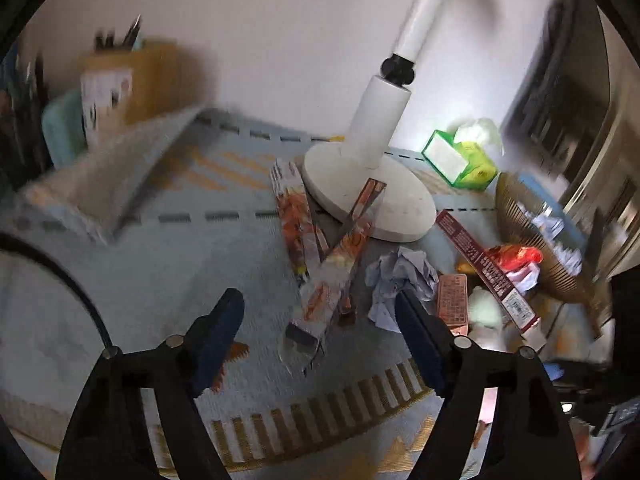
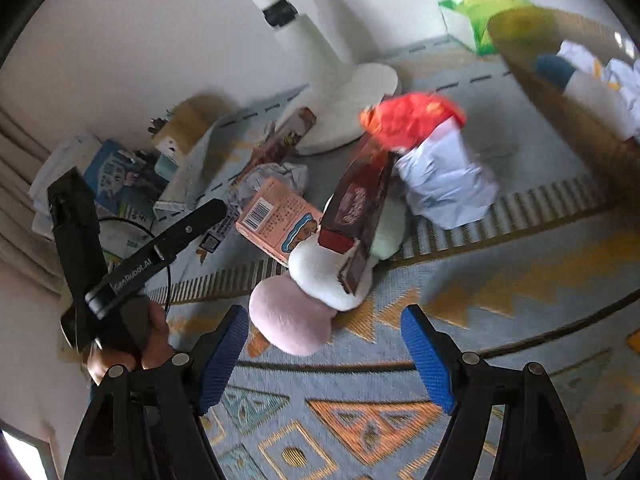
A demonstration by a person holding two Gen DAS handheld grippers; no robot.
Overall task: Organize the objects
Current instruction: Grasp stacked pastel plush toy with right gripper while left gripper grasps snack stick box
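In the left wrist view my left gripper (image 1: 320,332) stands open low over the rug. A long orange-and-white carton (image 1: 332,288) lies between its fingers; the pads do not touch it. A second such carton (image 1: 292,208) leans against it, with crumpled blue paper (image 1: 400,276) to the right. My right gripper (image 2: 326,348) is open just short of a pink round cushion (image 2: 292,320) and a white one (image 2: 324,276). On these rests a dark brown box (image 2: 356,208), beside a pink barcode box (image 2: 276,216).
A white lamp base (image 1: 368,192) stands behind the cartons, with a green tissue pack (image 1: 460,160) and a wicker basket (image 1: 520,220) to its right. A red bag (image 2: 412,120) sits on a white paper bag (image 2: 448,184). A hand (image 2: 156,340) grips the other tool at left.
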